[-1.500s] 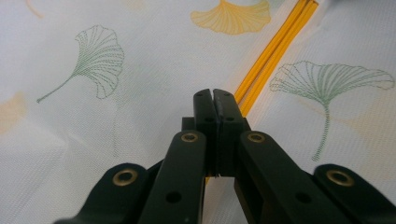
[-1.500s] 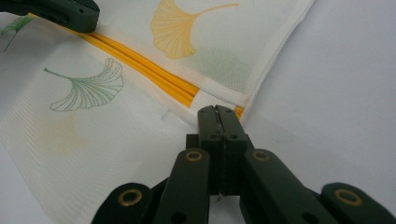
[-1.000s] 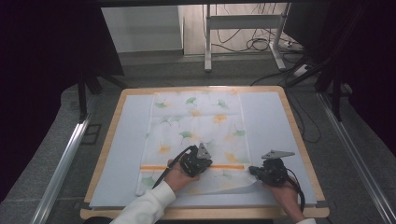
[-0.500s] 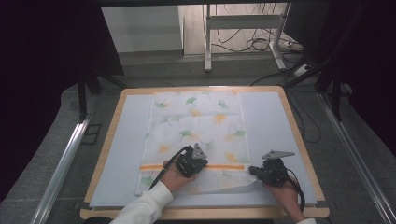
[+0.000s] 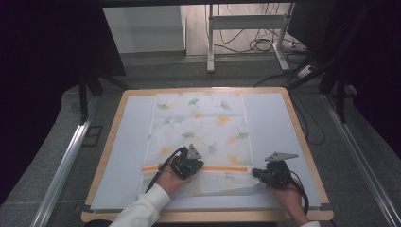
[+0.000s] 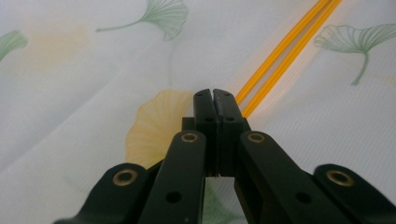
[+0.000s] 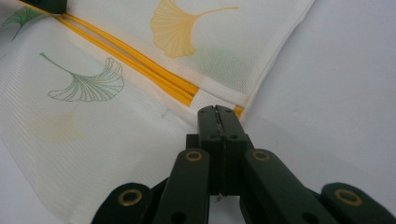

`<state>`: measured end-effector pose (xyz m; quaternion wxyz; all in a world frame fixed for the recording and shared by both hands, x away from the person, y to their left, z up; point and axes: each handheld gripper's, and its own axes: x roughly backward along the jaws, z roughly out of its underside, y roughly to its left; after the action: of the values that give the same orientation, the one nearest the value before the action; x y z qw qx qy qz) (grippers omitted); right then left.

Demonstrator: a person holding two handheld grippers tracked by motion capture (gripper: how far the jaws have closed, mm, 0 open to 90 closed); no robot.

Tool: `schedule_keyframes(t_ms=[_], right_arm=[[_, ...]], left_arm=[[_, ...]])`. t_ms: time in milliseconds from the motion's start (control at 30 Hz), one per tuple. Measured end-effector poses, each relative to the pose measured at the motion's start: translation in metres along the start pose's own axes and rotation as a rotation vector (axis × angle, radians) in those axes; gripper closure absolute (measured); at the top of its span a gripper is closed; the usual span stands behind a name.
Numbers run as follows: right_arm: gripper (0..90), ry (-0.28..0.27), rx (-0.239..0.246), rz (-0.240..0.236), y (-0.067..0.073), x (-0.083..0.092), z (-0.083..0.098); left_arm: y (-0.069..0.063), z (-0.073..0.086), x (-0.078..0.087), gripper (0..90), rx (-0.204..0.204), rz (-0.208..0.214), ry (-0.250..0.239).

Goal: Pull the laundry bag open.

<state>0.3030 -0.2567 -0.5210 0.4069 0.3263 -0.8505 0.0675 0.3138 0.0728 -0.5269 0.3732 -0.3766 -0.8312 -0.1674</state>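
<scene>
Both tools are clamped together: the left tool (image 5: 190,164) rests on the cloth (image 5: 201,124), the right tool (image 5: 270,175) pins its near-right edge. Sliding could bunch the fabric.

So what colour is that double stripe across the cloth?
Orange-yellow double stripe on the white ginkgo-leaf cloth; clearest in the right gripper view.

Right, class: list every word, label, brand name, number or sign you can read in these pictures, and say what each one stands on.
No readable text: none stands anywhere in these pictures.
The cloth bears printed ginkgo leaves and an orange double stripe, no lettering.
The left tongs and right tongs, both shut, carry no brand or number.
The table and its pale mat are unmarked.
</scene>
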Motion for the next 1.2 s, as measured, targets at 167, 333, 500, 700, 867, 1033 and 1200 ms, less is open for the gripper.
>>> schedule_keyframes(t_ms=[167, 333, 500, 700, 867, 1033, 1200], right_arm=[[89.8, 0.000, 0.000, 0.000, 0.000, 0.000, 0.000], [89.8, 0.002, 0.000, -0.001, 0.000, 0.000, 0.000], [89.8, 0.006, -0.003, -0.004, 0.000, 0.001, 0.000], [89.8, 0.004, 0.002, -0.004, 0.000, 0.000, 0.000], [89.7, 0.005, 0.002, -0.003, 0.000, 0.000, 0.000], [89.8, 0.006, -0.003, -0.004, 0.000, 0.001, 0.000], [89.8, 0.005, 0.001, -0.004, 0.000, 0.000, 0.000]], left_arm=[[0.003, 0.005, 0.004, 90.0, 0.011, -0.011, 0.004], [0.007, 0.010, 0.008, 90.0, 0.019, -0.014, 0.004], [0.011, 0.014, 0.012, 90.0, 0.030, -0.020, 0.010], [0.015, 0.018, 0.016, 90.0, 0.047, -0.019, 0.015], [0.020, 0.022, 0.020, 90.0, 0.058, -0.021, 0.021], [0.025, 0.025, 0.023, 90.0, 0.065, -0.027, 0.029], [0.029, 0.028, 0.026, 90.0, 0.071, -0.027, 0.036]])
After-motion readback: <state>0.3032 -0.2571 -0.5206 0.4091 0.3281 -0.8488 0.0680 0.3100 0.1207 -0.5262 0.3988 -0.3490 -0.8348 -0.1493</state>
